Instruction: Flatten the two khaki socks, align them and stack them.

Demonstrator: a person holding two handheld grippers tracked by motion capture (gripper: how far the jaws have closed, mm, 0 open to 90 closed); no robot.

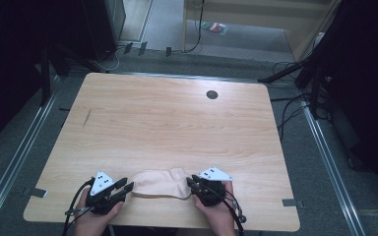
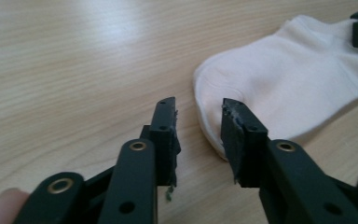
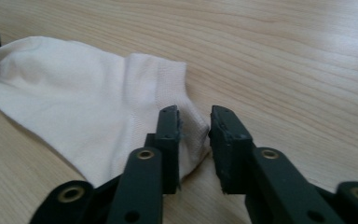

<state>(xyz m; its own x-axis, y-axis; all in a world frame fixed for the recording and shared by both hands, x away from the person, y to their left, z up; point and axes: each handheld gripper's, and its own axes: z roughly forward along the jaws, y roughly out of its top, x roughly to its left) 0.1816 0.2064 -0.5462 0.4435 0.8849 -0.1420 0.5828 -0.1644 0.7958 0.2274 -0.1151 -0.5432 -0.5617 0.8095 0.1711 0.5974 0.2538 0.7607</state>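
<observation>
A pale sock (image 1: 160, 183) lies flat near the front edge of the wooden table (image 1: 167, 123), between the two grippers. The left gripper (image 2: 198, 122) has its jaws apart, standing around the toe end of the sock but not yet pressing it; the right gripper (image 3: 193, 126) also has its jaws apart, with the cuff edge of the sock between them. The step in hand seems to be the taking of both ends of the sock. To do it well, each gripper should go a little deeper, so that the pads close on both layers of the cloth and not only on the thin rim, and both should close at about the same time, so the sock does not slide to one side. The sock is close to the front edge of the table, so pulling toward the person could drag it off. The wide bare wood beyond, up to the dark round hole (image 1: 211, 94), gives much open room for lifting, spreading or folding.
</observation>
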